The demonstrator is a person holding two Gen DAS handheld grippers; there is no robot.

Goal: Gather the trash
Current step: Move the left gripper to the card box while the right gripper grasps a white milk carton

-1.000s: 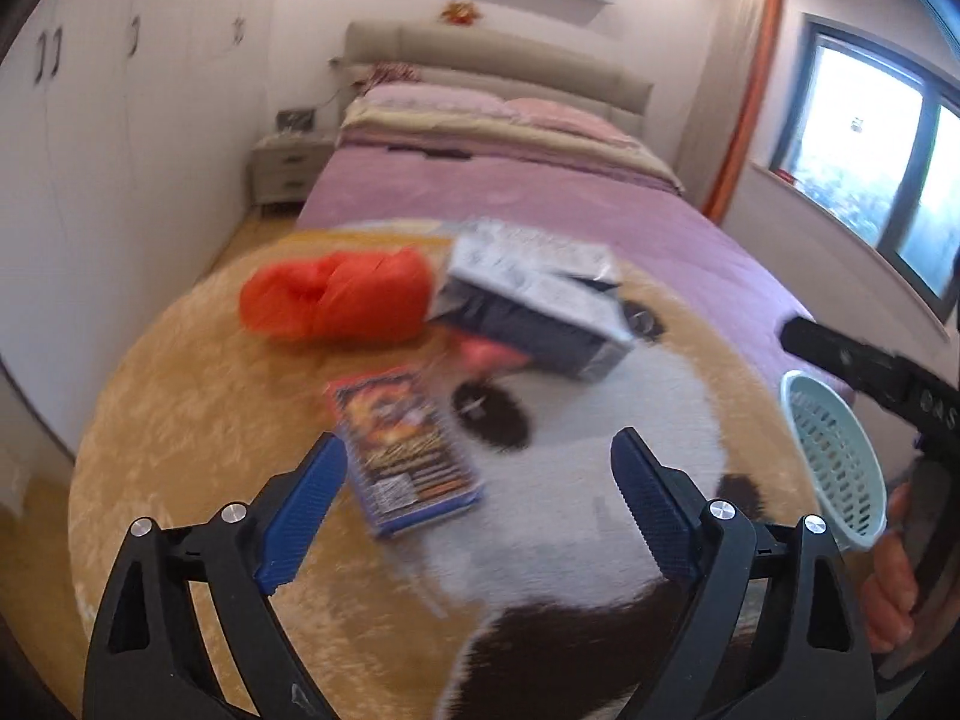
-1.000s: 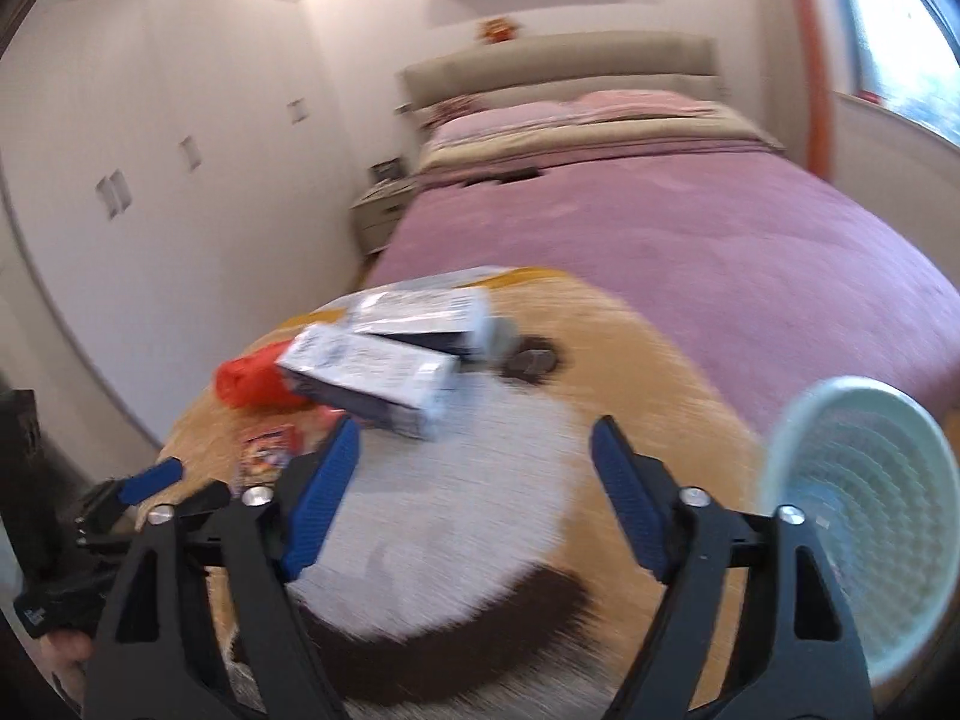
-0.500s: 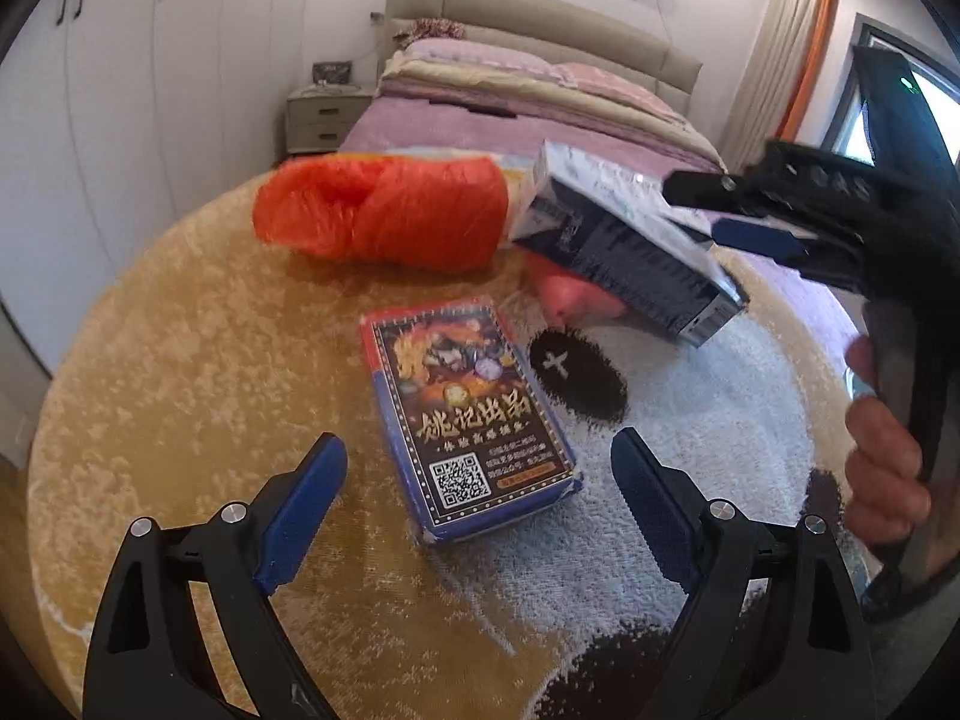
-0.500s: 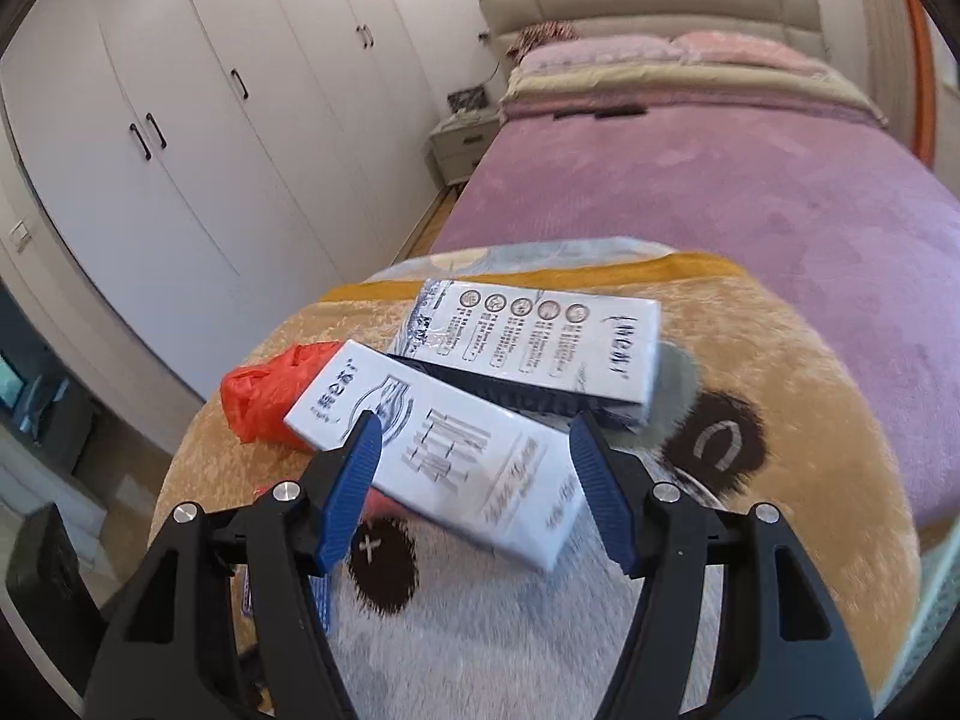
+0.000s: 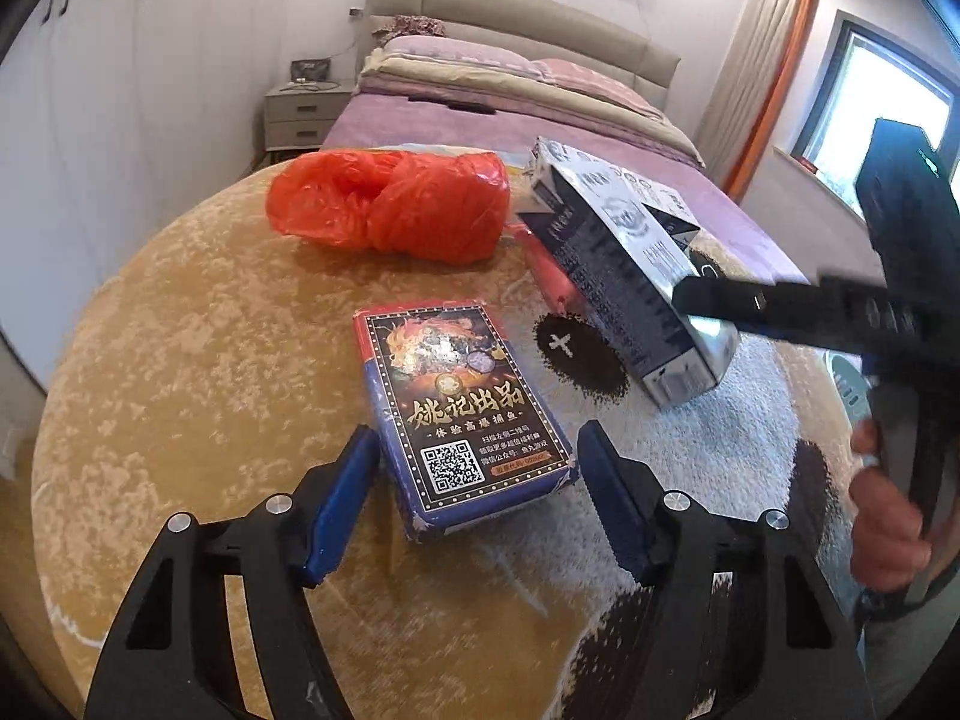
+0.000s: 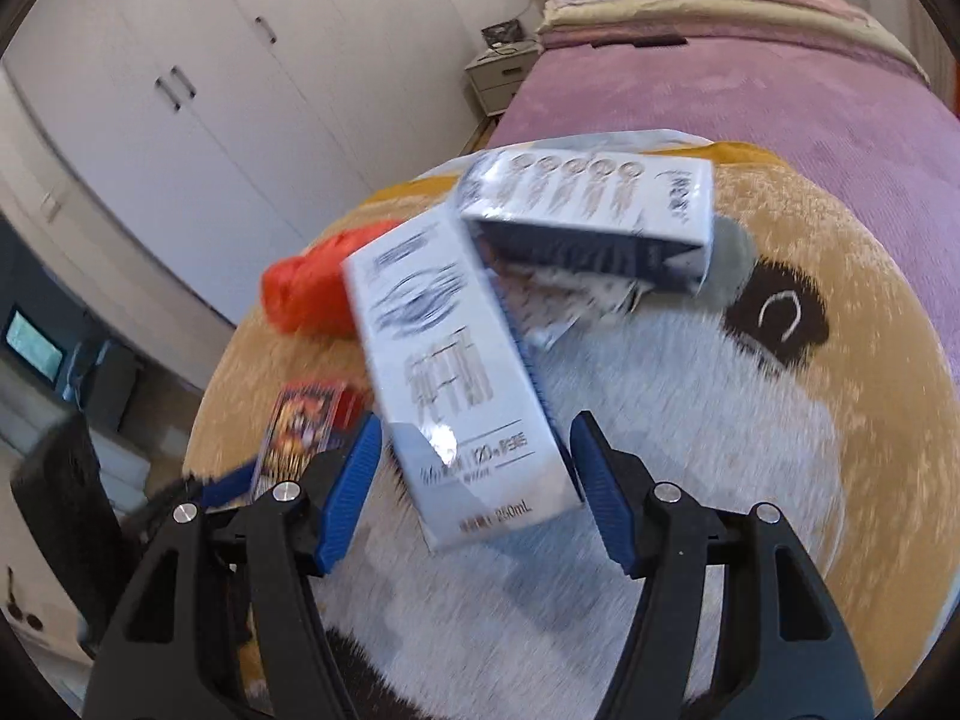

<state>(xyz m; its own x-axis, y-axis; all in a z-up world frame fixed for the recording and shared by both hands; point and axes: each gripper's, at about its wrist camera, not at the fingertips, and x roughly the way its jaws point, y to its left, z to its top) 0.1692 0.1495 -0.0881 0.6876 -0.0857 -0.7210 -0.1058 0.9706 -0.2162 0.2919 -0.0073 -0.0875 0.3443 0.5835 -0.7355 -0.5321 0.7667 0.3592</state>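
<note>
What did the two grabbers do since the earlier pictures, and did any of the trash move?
Both came in closer. The left gripper now straddles the card box, its jaws having just been closing without clamping it yet. The right gripper reached the near milk carton, its jaws having just been opening. The orange bag and other carton stayed put.

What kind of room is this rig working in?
Almost certainly a bedroom: a made bed with purple cover and padded beige headboard, a small grey bedside cabinet, and tall white wardrobe doors along the wall.
</note>
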